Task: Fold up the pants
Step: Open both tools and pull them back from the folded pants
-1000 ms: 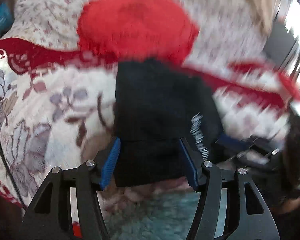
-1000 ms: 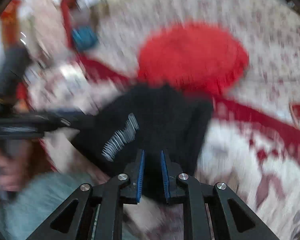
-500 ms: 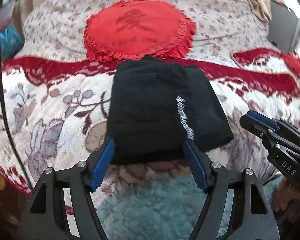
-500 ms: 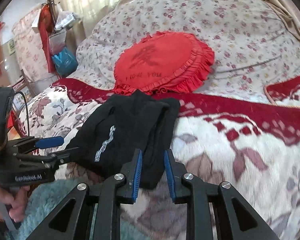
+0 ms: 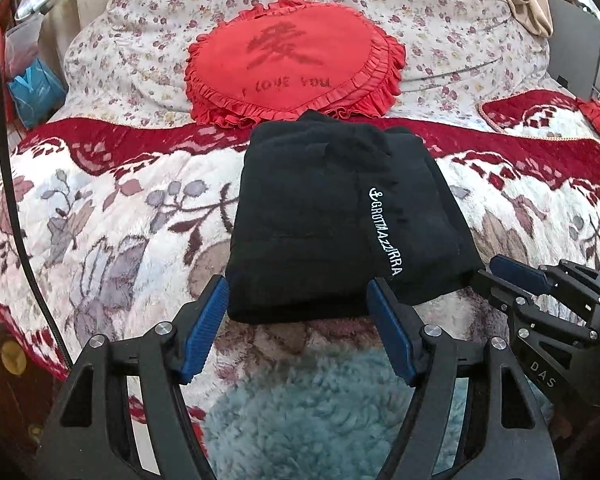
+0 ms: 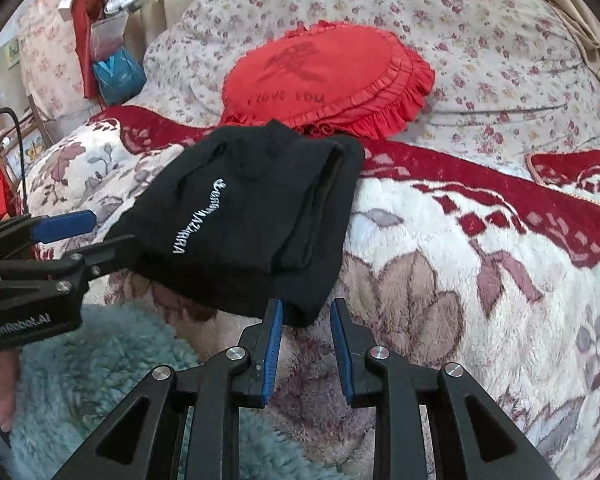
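A second ago both views were smeared with motion and the black pants (image 5: 332, 216) sat between the left gripper's (image 5: 296, 320) blue pads; now the picture is sharp, those jaws have just been opening and stand spread wide, the near folded edge of the pants lying just past the fingertips with nothing pressed. The right gripper (image 6: 306, 332) earlier had its pads close together around the near corner of the cloth; its jaws have also just been opening, though the last reading barely moved, and they now stand a little apart with the pants' lower corner hanging at their tips, the left pad at the fabric's edge and no pinch visible. Going left to right in the left wrist view: a black cable (image 5: 12, 184) runs down the left border, then open floral blanket (image 5: 112, 232), then the folded pants in the middle with white lettering on the right half, then more free blanket, and the right gripper low at the right margin. Behind the pants a red frilled cushion (image 5: 292, 60) touches or slightly overlaps their far edge. Near the camera a teal fluffy patch (image 5: 324, 412) lies below the grippers. The pants lie flat as a compact rectangle on the bed.
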A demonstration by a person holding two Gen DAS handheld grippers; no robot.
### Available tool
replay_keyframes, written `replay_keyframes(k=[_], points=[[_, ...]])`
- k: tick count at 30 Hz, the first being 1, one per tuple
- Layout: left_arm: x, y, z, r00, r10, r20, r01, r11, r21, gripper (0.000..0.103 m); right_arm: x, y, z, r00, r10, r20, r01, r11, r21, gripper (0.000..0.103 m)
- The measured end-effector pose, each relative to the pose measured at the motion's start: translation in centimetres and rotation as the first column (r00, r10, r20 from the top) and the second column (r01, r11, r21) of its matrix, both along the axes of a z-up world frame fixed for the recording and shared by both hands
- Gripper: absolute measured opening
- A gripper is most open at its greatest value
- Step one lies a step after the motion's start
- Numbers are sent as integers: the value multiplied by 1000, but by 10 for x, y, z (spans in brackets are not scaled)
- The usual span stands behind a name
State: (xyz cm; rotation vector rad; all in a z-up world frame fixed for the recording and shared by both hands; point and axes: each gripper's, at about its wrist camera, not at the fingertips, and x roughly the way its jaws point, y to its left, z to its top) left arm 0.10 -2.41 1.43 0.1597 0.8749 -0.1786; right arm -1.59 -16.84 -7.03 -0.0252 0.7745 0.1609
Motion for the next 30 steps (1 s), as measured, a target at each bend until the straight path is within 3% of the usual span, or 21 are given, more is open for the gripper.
replay_keyframes(k=[10, 15, 19, 21, 30], points=[[-1, 3, 2, 1000, 3, 5, -2, 1000, -19, 72, 0, -4, 3, 1000, -26, 9, 26, 1000, 8, 23], [-9, 7, 9, 999, -25, 38, 28, 997, -67, 73, -2, -5, 6, 999, -28, 23, 28, 999, 17, 23], [-16, 5, 18, 995, -54, 86, 61, 995, -75, 96, -3, -6, 9, 999, -40, 36, 39, 999, 27, 23], [-18, 3, 20, 993, -65, 97, 73, 994, -79, 102, -4, -7, 10, 998, -46, 38, 45, 999, 29, 23], [-11, 6, 19, 998, -59, 22, 62, 985, -162, 102, -5, -11, 9, 997, -60, 47, 58, 997, 43, 23]])
